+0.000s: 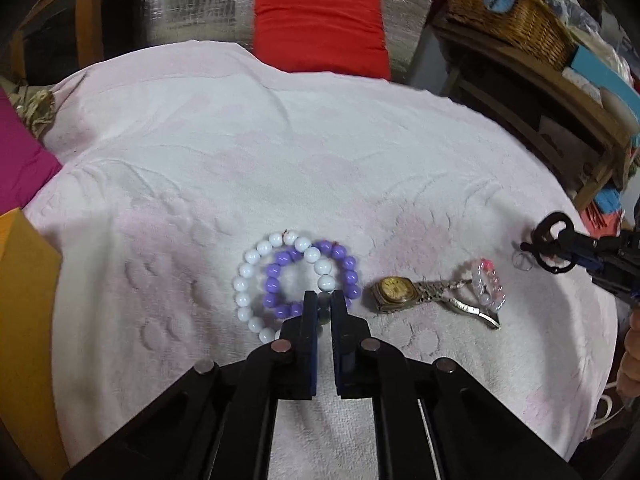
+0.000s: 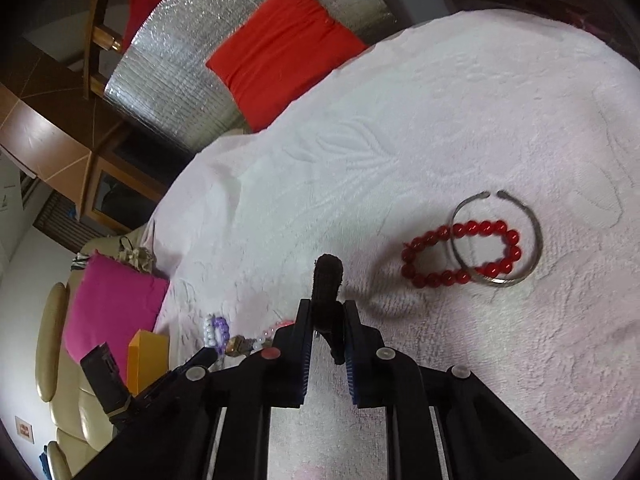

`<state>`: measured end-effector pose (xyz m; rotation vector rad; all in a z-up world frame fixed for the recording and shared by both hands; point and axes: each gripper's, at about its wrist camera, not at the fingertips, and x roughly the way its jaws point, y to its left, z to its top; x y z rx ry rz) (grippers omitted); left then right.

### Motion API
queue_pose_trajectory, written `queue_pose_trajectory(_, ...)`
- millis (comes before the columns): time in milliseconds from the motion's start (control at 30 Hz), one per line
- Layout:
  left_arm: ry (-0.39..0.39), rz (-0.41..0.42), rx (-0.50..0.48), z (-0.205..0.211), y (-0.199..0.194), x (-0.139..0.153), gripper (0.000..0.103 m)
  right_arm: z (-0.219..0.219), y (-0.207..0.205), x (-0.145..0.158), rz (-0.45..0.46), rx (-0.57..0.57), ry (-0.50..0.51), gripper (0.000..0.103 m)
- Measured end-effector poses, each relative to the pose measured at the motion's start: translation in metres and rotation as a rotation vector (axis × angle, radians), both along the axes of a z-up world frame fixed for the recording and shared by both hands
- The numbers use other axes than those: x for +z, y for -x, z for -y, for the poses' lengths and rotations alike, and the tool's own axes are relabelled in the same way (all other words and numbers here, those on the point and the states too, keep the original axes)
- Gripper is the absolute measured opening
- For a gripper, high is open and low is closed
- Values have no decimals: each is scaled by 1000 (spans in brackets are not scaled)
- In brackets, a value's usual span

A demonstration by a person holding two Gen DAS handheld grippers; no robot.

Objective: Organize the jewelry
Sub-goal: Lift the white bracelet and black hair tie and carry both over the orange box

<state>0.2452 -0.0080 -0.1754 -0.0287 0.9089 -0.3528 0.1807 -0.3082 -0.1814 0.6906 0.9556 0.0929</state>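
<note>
On the pale pink towel [image 1: 280,152], a white bead bracelet [image 1: 256,280] and a purple bead bracelet [image 1: 308,276] overlap. My left gripper [image 1: 323,299] is shut on a dark green bead bracelet [image 1: 324,314] lying over them. A gold watch [image 1: 394,292] and a clear pink bracelet [image 1: 490,284] lie to the right. My right gripper [image 2: 327,312] is shut on a dark brown hair tie [image 2: 329,280]; it also shows in the left wrist view [image 1: 550,246]. A red bead bracelet [image 2: 460,252] and a silver bangle [image 2: 496,236] lie right of it.
A red cushion [image 1: 320,24] lies behind the towel, a magenta cushion [image 1: 20,160] and an orange box [image 1: 24,320] at the left. A wooden shelf with a wicker basket [image 1: 508,16] stands at the right. A small thin ring [image 1: 522,261] lies near the hair tie.
</note>
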Motion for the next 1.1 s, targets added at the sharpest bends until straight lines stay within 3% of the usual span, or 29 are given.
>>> queue_pose_trajectory(400, 119, 145, 53, -30, 36, 56, 2, 0, 8, 18, 76, 7, -16, 16)
queue_pose_trajectory(533, 101, 173, 21, -26, 44, 60, 2, -13, 9, 21, 89, 25, -18, 16)
queue_pose_trajectory(600, 63, 146, 25, -25, 39, 52, 2, -19, 9, 21, 88, 32, -19, 16)
queue_pose_trajectory(667, 47, 88, 9, -20, 35, 39, 5, -24, 9, 20, 83, 34, -14, 16)
queue_pose_trajectory(733, -5, 52, 15, -12, 30, 25, 17, -25, 9, 19, 74, 31, -11, 16)
queue_pose_trajectory(867, -20, 40, -4, 1, 26, 13, 26, -21, 6, 14, 57, 16, -23, 16)
queue_pose_trajectory(967, -22, 18, -15, 13, 23, 8, 43, -20, 4, 11, 44, 16, -29, 16)
queue_pose_trajectory(1100, -34, 10, -8, 25, 17, 2, 44, -20, 3, 10, 44, 24, -24, 16)
